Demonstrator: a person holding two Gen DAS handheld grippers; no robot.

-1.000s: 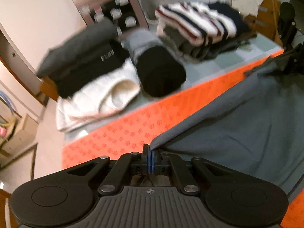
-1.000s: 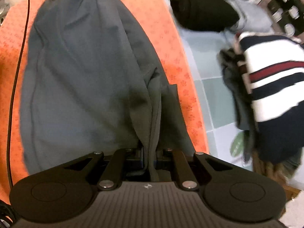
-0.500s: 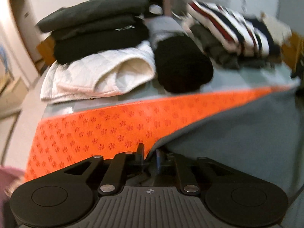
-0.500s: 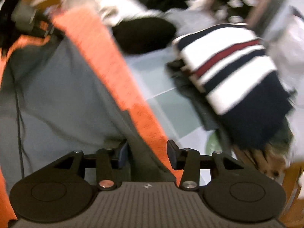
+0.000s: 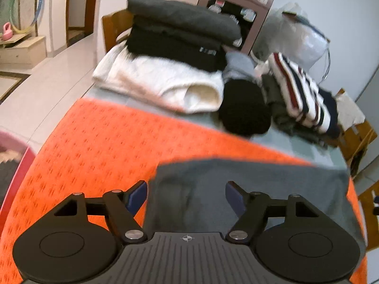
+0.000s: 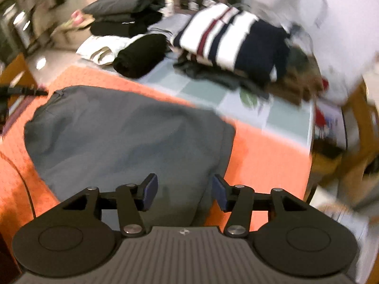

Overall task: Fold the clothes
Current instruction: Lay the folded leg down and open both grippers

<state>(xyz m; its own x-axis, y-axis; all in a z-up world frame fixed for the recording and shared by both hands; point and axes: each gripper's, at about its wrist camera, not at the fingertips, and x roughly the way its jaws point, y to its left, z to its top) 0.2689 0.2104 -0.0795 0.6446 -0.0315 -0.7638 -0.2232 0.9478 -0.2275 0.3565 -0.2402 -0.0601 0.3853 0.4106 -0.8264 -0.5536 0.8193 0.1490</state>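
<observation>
Grey garment (image 5: 248,189), lying flat on the orange cloth (image 5: 99,146) at the near edge of the table (image 6: 279,118). Left gripper (image 5: 186,195): fingers spread wide, empty, above the garment's left edge. Right gripper (image 6: 184,190): fingers apart, empty, over its near right part. Along the far edge: dark folded stack (image 5: 180,33) on white garment (image 5: 161,82), black roll (image 5: 244,108), striped sweater (image 6: 232,40).

No legible text anywhere; a pale label on the black folded garment (image 5: 175,49), upper centre, is too blurred to read
</observation>
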